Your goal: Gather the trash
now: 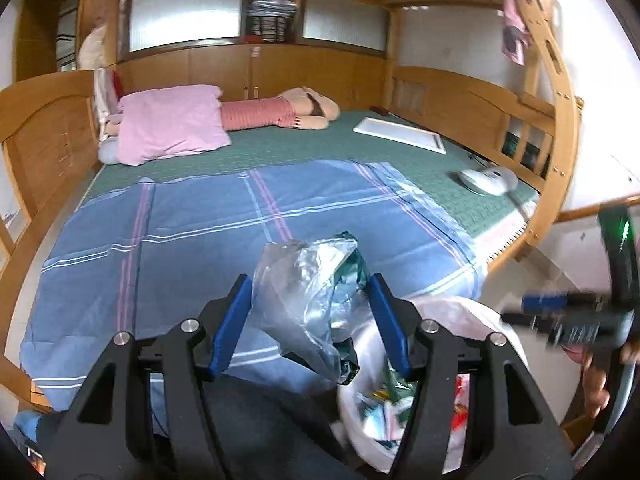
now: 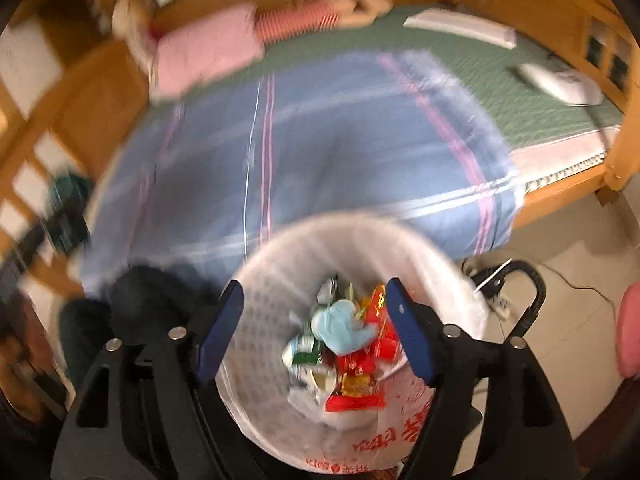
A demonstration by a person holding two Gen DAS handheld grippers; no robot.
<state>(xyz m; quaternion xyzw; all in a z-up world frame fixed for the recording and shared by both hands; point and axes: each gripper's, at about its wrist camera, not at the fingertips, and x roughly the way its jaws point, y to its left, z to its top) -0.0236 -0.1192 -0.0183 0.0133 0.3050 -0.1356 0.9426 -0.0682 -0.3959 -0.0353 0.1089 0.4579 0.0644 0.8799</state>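
- We take the trash bin [image 2: 448,280] as our landmark; it stands on the floor at the foot of the bed [image 1: 280,148], lined with a white plastic bag [image 2: 384,440]; the bag bears red printed characters on its near side, too blurred and upside down for us to read.
- Our left gripper [image 1: 310,316] grips a crumpled clear plastic bag [image 1: 304,300] with a green wrapper bunched inside; its blue pads press the plastic from both sides; it hangs above the bin's rim, toward the bed side, over the blue plaid blanket [image 1: 200,232].
- Our right gripper [image 2: 316,328] stands wide with nothing between its pads, directly above the bin's mouth.
- Inside the bin lie red wrappers [image 2: 356,396], a pale blue crumpled piece [image 2: 340,328] and green-and-white packets [image 2: 304,354]; any print on them is too smeared to read.
- Beyond the bin, at the far end of the bed, a pink pillow [image 1: 172,124] rests on the green mattress cover.
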